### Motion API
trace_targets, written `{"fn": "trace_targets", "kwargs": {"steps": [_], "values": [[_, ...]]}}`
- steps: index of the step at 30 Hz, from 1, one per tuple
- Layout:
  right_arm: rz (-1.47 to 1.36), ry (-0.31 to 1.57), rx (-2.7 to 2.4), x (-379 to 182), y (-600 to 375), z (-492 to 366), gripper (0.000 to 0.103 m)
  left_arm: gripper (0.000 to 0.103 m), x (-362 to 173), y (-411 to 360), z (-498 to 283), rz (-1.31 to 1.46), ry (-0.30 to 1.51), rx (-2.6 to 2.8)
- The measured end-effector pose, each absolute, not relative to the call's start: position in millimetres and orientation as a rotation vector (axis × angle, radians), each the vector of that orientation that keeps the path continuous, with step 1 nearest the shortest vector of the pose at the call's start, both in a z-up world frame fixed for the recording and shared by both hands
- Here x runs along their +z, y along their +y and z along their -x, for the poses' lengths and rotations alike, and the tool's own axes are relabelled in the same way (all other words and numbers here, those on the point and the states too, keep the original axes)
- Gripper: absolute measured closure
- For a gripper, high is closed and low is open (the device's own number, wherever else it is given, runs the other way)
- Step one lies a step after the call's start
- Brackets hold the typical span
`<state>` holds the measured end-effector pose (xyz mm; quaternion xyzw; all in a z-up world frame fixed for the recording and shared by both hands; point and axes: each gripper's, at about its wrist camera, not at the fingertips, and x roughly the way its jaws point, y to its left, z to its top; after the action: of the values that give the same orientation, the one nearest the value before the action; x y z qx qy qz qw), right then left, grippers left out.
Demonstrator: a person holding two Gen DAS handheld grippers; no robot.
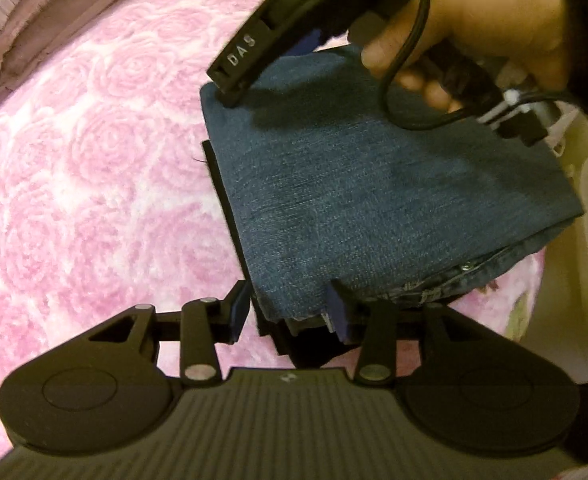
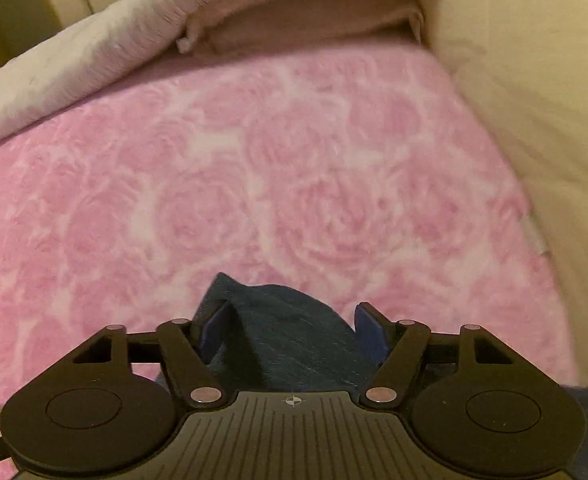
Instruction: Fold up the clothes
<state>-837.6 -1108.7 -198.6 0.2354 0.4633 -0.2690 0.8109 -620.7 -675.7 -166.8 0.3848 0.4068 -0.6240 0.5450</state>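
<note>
Left wrist view: the left gripper (image 1: 290, 312) stands with jaws parted astride the near corner of the folded jeans (image 1: 373, 184), pads not visibly pressing. The jeans lie on a pink rose-patterned blanket (image 1: 94, 200), over a dark garment (image 1: 230, 208). At their far edge a hand (image 1: 485, 20) holds the right gripper (image 2: 294, 324). Only its own view shows its jaws open wide, denim between them, ungripped; pillows (image 2: 94, 60) lie beyond.

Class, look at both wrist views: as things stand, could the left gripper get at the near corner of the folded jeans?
Probably yes. The left gripper already has that corner of the folded jeans between its fingers, with nothing in between. The right gripper works the far corner, out of its way.
</note>
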Motion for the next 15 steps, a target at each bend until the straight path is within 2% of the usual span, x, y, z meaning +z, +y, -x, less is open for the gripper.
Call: {"fn": "trace_targets", "kwargs": {"steps": [5,9,12,15], "values": [[-0.478,0.909,-0.596,-161.3,-1094.6,867.0,0.031,0.064,-165.9,-674.6,621.8,-0.923,0.956,-1.476],[-0.501,0.863,-0.720,-136.8,-1069.4,928.3,0.031,0.069,-148.3,-677.1,621.4,-0.901,0.965,-1.494],[-0.561,0.869,-0.850,-139.9,-1062.6,978.3,0.031,0.069,-139.0,-687.1,624.4,-0.856,0.961,-1.522],[-0.723,0.903,-0.907,-167.4,-1072.7,1016.4,0.031,0.069,-148.8,-702.5,631.6,-0.878,0.975,-1.531]]}}
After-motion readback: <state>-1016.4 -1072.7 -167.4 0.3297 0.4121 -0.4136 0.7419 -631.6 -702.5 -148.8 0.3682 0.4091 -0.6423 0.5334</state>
